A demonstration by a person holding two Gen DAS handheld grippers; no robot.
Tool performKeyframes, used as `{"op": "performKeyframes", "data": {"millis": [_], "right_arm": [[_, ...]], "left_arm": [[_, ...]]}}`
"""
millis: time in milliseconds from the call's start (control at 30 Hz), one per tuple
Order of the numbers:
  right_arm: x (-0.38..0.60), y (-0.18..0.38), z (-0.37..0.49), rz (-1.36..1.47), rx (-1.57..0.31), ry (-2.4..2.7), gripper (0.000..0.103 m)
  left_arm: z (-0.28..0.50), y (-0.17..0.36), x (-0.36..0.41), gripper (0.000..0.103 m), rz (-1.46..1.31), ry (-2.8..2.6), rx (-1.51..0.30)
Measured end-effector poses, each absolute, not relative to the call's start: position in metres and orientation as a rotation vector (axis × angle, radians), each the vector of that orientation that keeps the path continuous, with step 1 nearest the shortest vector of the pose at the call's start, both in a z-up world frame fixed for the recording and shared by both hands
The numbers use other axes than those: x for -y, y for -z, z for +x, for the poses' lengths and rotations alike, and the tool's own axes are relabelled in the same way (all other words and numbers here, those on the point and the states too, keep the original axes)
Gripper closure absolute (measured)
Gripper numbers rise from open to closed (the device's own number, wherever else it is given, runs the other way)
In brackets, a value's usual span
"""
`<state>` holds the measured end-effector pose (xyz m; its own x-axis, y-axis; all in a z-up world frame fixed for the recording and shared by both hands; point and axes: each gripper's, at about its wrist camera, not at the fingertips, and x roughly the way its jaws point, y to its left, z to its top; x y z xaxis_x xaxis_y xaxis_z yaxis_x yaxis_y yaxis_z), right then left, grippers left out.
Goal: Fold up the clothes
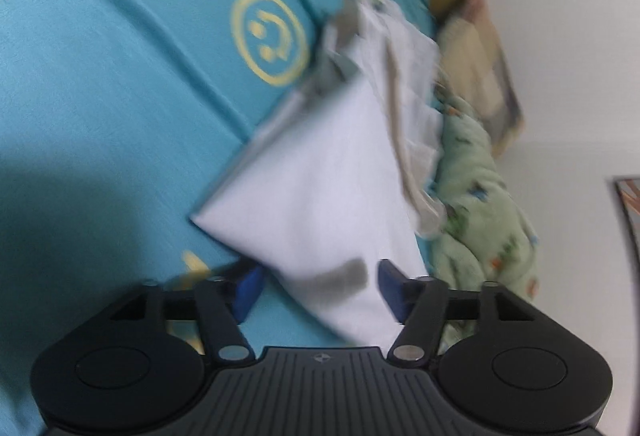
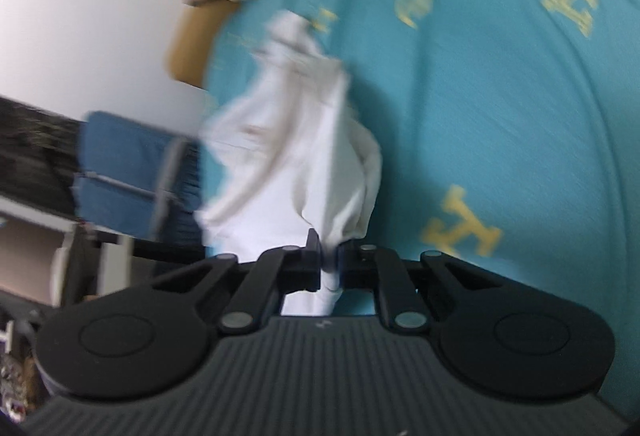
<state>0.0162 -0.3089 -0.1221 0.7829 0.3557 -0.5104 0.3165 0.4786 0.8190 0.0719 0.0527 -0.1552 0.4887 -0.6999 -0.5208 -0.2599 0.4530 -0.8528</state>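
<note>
A white garment (image 1: 328,187) lies on a teal bedsheet (image 1: 120,75) with yellow prints. In the left wrist view my left gripper (image 1: 318,290) is open, its blue-padded fingers either side of the garment's near corner, which lies between them ungripped. In the right wrist view my right gripper (image 2: 330,266) is shut on a bunched edge of the white garment (image 2: 296,155), which hangs stretched away from it over the teal sheet (image 2: 500,115). Both views are motion-blurred.
A green patterned blanket (image 1: 480,203) and a beige pillow (image 1: 476,47) lie at the bed's far side by a white wall. A blue chair (image 2: 128,171) stands beside the bed. A wooden headboard (image 2: 192,43) edges the sheet.
</note>
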Motion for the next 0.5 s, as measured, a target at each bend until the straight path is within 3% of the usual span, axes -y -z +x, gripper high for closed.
{"op": "performKeyframes", "data": {"millis": [33, 67, 233, 300, 400, 467, 500], "right_arm": [[0.308, 0.115, 0.013, 1.083, -0.676, -0.040, 0.093], [0.308, 0.109, 0.010, 1.069, -0.644, -0.053, 0.093], [0.313, 0.092, 0.005, 1.036, -0.562, -0.062, 0.094], [0.318, 0.097, 0.005, 1.055, -0.568, -0.041, 0.094], [0.319, 0.102, 0.004, 1.070, -0.584, -0.028, 0.094], [0.316, 0.101, 0.004, 1.054, -0.589, -0.027, 0.094], [0.314, 0.099, 0.004, 1.035, -0.587, -0.027, 0.094]], "left_arm": [[0.073, 0.154, -0.046, 0.020, -1.101, 0.386, -1.076], [0.076, 0.152, -0.040, 0.019, -1.082, 0.408, -1.080], [0.080, 0.151, -0.037, 0.028, -1.042, 0.352, -1.045], [0.080, 0.161, -0.052, 0.038, -1.124, 0.309, -1.041], [0.082, 0.170, -0.067, 0.059, -1.190, 0.271, -1.036], [0.084, 0.168, -0.068, 0.080, -1.173, 0.271, -1.012], [0.085, 0.164, -0.068, 0.084, -1.158, 0.275, -0.992]]}}
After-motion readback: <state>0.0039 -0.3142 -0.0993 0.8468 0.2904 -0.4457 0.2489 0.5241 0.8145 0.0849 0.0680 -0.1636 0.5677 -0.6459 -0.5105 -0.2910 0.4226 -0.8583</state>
